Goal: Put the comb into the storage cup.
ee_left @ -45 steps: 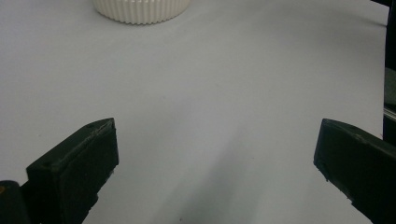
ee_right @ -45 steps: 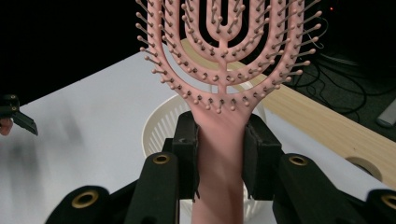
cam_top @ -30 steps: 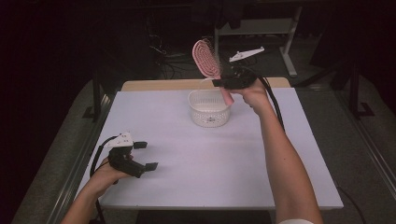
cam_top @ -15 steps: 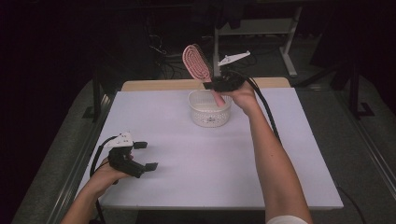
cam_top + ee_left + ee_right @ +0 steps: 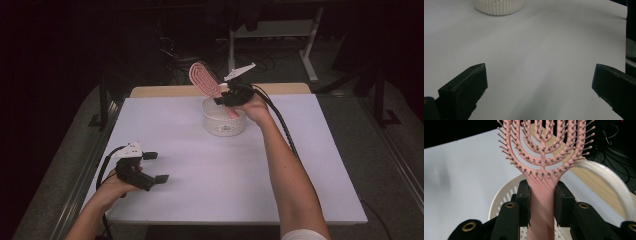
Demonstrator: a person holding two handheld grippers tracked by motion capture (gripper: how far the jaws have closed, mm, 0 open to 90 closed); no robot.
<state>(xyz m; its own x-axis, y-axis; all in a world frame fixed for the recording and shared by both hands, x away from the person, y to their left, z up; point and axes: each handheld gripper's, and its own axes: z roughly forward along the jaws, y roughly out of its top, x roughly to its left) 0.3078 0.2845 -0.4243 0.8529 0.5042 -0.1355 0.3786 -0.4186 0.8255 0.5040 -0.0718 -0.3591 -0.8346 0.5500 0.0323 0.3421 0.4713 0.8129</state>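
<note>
- The pink hairbrush (image 5: pixel 541 170) is clamped by its handle between the right tongs (image 5: pixel 227 98), pads pressed on either side of the neck just below the bristled head.
- The brush is held tilted over the white ribbed basket (image 5: pixel 224 122), handle end dipping inside the rim, head well above it.
- The pick-up is judged done; what is left is the lowering into the basket and the release.
- The left tongs (image 5: pixel 156 167) are seen spread wide, nothing between them, resting low over the white counter (image 5: pixel 210 175) near its front left corner.
- Compared with the frame a second ago, the brush is seen lower and shifted to the left across the basket, with the right hand brought down closer to the rim.
- The left hand is found in the same spot as before.
</note>
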